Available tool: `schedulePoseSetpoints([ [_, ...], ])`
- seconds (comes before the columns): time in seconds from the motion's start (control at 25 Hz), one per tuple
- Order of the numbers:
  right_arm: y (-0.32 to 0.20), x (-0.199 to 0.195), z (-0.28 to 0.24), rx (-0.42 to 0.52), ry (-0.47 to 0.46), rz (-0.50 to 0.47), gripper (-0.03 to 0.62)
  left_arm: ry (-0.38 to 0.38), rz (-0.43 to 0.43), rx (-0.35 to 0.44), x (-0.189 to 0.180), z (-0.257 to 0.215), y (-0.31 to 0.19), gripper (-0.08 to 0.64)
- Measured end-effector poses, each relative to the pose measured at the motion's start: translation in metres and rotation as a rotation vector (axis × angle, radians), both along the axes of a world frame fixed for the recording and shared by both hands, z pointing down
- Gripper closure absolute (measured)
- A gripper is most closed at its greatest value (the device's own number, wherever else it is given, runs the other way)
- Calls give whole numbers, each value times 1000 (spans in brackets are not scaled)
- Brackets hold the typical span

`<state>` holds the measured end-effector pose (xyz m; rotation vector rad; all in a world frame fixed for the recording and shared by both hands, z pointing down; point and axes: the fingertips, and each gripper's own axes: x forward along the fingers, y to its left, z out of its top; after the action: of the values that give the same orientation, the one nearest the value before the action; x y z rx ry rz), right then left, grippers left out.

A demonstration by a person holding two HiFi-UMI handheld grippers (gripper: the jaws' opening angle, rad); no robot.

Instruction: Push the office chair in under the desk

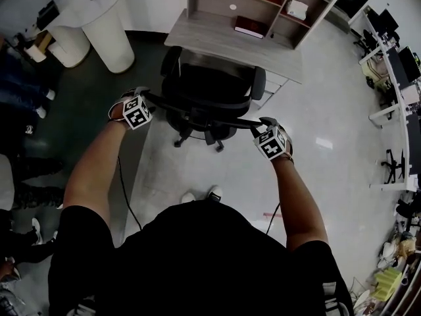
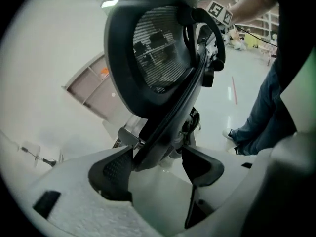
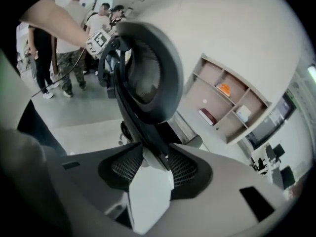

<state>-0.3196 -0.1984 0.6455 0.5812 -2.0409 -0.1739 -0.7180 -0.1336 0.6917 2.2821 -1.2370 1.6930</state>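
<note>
The black office chair stands on its castors in front of the grey desk, its seat partly beneath the desktop. My left gripper is at the left end of the backrest's top rim. In the left gripper view the mesh backrest fills the upper picture and its rim runs between the jaws of the left gripper, against one pad with a small gap at the other. My right gripper holds the rim's right end. The right gripper is shut on the backrest's edge.
A shelf unit with books sits on the desk. Two white round stands are at the back left, and people's legs at the left. More desks and chairs line the right side. Several people stand behind.
</note>
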Motion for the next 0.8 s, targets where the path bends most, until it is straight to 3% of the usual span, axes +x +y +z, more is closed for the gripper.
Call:
schedulePoseSetpoints([
  [0.2,-3,20,-34,2,-165,157,464,120,-58,55,16,-22,16,249],
  [0.44,-1,29,-78,27,-363,276,509,292,-168,163,29,-56,27,250],
  [0.64,5,20,-115,47,-506,327,523,405,-195,279,42,-95,29,256],
  [0.8,12,13,-146,100,-586,321,534,437,-174,336,60,-130,32,262],
])
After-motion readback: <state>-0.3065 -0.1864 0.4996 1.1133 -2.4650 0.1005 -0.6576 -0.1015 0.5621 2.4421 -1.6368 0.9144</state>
